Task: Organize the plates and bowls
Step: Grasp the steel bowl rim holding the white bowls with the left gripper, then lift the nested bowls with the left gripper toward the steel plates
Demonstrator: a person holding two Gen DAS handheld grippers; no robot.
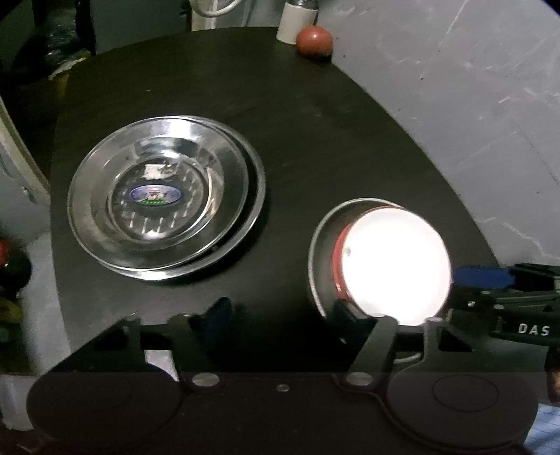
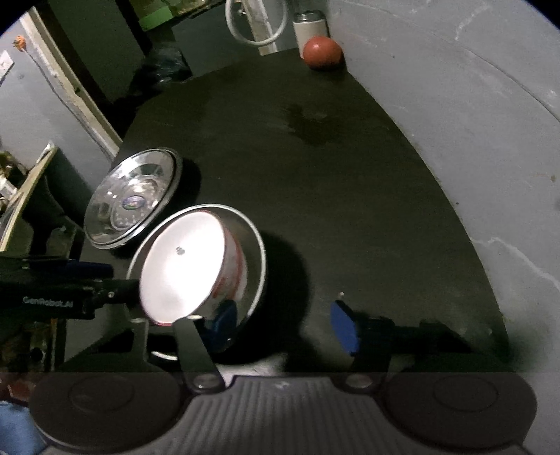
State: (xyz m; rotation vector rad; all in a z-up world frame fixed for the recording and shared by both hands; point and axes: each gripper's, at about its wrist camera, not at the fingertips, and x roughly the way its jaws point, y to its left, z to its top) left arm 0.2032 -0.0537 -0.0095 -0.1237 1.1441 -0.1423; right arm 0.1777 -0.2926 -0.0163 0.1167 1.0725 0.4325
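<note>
Two grippers sit low over a dark table (image 1: pixel 315 147), both with their fingers spread apart and clamped on nothing. Nearest in the left wrist view, the left gripper (image 1: pixel 280 311) has its right finger just at the near edge of a steel bowl (image 1: pixel 316 252), and its left finger over bare table. Inside that steel bowl rests a white bowl with a red outer wall (image 1: pixel 395 266), glaring bright under the light. From the right wrist view the same pair looks tilted, the white bowl (image 2: pixel 182 269) leaning inside the steel bowl (image 2: pixel 255 259). The right gripper (image 2: pixel 283 323) has its left finger with the blue pad touching or just beside the near rim of the steel bowl, and I cannot tell which; its right finger stands well apart over bare table. The right gripper also shows at the right edge of the left wrist view, just beside the white bowl.

Farther from the steel bowl, to its left, a stack of two steel plates (image 1: pixel 164 196) lies flat on the table, the upper one shifted a little off the lower one, a blue oval sticker (image 1: pixel 152 194) in its middle. Farthest off, at the far corner against the grey wall (image 1: pixel 472 105), sits a red ball (image 1: pixel 314 40) beside a pale cylindrical container (image 1: pixel 295 21)
</note>
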